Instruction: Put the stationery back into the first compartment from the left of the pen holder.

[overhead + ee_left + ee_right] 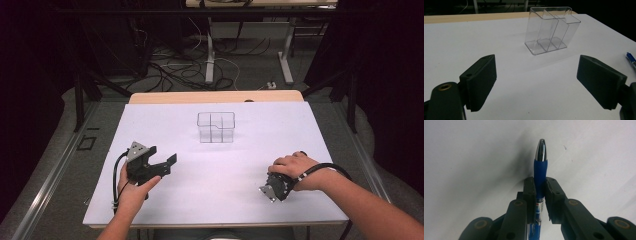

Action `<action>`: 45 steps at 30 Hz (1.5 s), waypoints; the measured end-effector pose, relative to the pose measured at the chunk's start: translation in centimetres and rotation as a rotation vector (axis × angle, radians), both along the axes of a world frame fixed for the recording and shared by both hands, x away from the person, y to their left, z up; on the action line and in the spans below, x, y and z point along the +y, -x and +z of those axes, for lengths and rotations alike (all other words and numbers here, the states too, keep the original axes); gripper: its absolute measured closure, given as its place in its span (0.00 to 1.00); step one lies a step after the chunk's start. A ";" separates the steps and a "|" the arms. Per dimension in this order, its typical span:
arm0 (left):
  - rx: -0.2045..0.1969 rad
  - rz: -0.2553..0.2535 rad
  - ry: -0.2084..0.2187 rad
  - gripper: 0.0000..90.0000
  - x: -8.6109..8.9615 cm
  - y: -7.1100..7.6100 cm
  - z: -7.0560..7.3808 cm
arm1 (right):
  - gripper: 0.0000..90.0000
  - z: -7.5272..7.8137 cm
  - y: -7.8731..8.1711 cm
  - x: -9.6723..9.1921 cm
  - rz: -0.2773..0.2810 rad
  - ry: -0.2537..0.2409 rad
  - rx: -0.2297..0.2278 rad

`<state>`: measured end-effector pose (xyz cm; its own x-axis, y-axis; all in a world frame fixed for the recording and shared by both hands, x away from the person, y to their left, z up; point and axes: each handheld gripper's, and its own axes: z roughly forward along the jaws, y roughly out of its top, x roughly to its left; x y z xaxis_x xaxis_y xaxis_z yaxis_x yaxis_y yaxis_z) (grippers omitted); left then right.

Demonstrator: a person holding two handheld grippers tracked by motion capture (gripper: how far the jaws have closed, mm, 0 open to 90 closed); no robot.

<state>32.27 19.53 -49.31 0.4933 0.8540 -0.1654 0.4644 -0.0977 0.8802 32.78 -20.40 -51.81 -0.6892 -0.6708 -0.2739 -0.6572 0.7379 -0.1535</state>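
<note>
A clear plastic organiser (216, 127) with several compartments stands upright on the white table top (165, 125), towards the far middle. My left gripper (162, 157) sits at the near left, pointing at the organiser (551, 30). In the left gripper view this gripper (536, 67) is open wide with nothing between its jaws. At the near right a hand covers my right gripper (278, 186), which is low over the table. It (540, 183) is shut on a blue pen (540, 167), whose silver tip points away over the white surface. The same pen (631, 59) shows at the left gripper view's right edge.
A wooden strip (215, 96) runs along the table's far edge. Beyond it the floor holds tangled cables (170, 67) and the white legs of another table (210, 55). Dark curtains flank both sides.
</note>
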 end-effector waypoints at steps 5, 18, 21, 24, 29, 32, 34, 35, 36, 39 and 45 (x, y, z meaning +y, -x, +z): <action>0.002 0.006 0.008 0.18 0.0 0.0 0.0 | 0.88 0.4 0.0 0.1 -0.053 -0.045 -0.006; 0.002 0.006 0.010 0.18 0.0 0.0 0.0 | 0.88 1.2 0.0 0.5 -0.100 -0.061 -0.065; 0.002 0.007 0.012 0.18 0.0 0.0 -0.1 | 0.88 1.4 0.0 0.6 -0.115 -0.093 -0.076; 0.003 0.008 0.012 0.18 0.0 0.0 -0.1 | 0.88 1.8 0.0 0.7 -0.161 -0.125 -0.080; 0.003 0.008 0.013 0.18 0.0 0.0 -0.1 | 0.88 2.4 0.0 1.0 -0.259 -0.225 -0.083; 0.005 0.008 0.018 0.18 0.0 0.0 -0.1 | 0.88 2.9 -0.3 1.1 -0.342 -0.279 -0.069; 0.012 0.008 0.016 0.18 0.1 0.0 -0.1 | 0.88 3.2 -0.5 1.1 -0.394 -0.323 -0.055; 0.013 0.007 0.016 0.18 0.1 -0.1 -0.1 | 0.88 3.4 -0.6 1.1 -0.418 -0.339 -0.060; 0.013 0.009 0.017 0.18 0.1 -0.1 -0.2 | 0.88 3.5 -0.7 1.2 -0.439 -0.361 -0.058; 0.018 0.011 0.023 0.17 0.2 -0.1 -0.1 | 0.88 4.1 -1.0 1.2 -0.522 -0.436 -0.051; 0.023 0.022 0.020 0.12 0.1 -0.2 -0.2 | 0.88 5.6 -1.7 1.4 -0.675 -0.586 -0.018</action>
<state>32.50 19.58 -49.55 0.4706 0.8609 -0.1936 0.4867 -0.0702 0.8707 34.49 -19.02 -46.18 -0.8789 0.1274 -0.4597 -0.0555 0.9298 0.3638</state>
